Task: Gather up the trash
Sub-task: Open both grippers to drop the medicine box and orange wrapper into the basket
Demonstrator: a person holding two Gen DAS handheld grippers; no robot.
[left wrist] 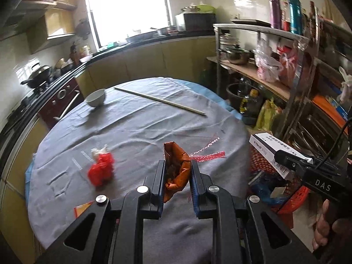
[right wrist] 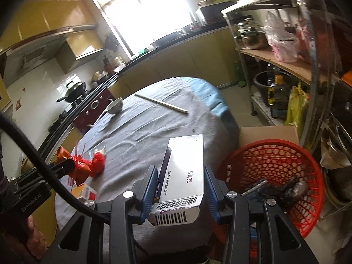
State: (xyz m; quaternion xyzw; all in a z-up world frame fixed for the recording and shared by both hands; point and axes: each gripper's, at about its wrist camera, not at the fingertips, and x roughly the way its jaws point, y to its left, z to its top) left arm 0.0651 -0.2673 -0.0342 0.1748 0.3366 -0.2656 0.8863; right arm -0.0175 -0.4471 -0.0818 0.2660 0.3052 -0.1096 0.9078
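Note:
My left gripper (left wrist: 177, 165) is shut on a crumpled orange-brown wrapper (left wrist: 177, 171), held above the near part of the grey-clothed round table (left wrist: 136, 127). A red crumpled wrapper (left wrist: 101, 169) and pink-red plastic strips (left wrist: 209, 154) lie on the cloth nearby. My right gripper (right wrist: 180, 169) is shut on a white medicine box (right wrist: 183, 165) over the table's near right edge. A red mesh basket (right wrist: 275, 145) holding dark trash stands just right of it. The right wrist view also shows the left gripper (right wrist: 66, 167), its wrapper (right wrist: 82, 172) and the red wrapper (right wrist: 98, 162).
A white bowl (left wrist: 96, 98) and a pair of chopsticks (left wrist: 160, 101) lie at the table's far side. An orange card (left wrist: 82, 209) sits at the near left edge. A cardboard box (right wrist: 268, 134) stands behind the basket. A metal shelf rack (right wrist: 286, 66) with pots and bags fills the right.

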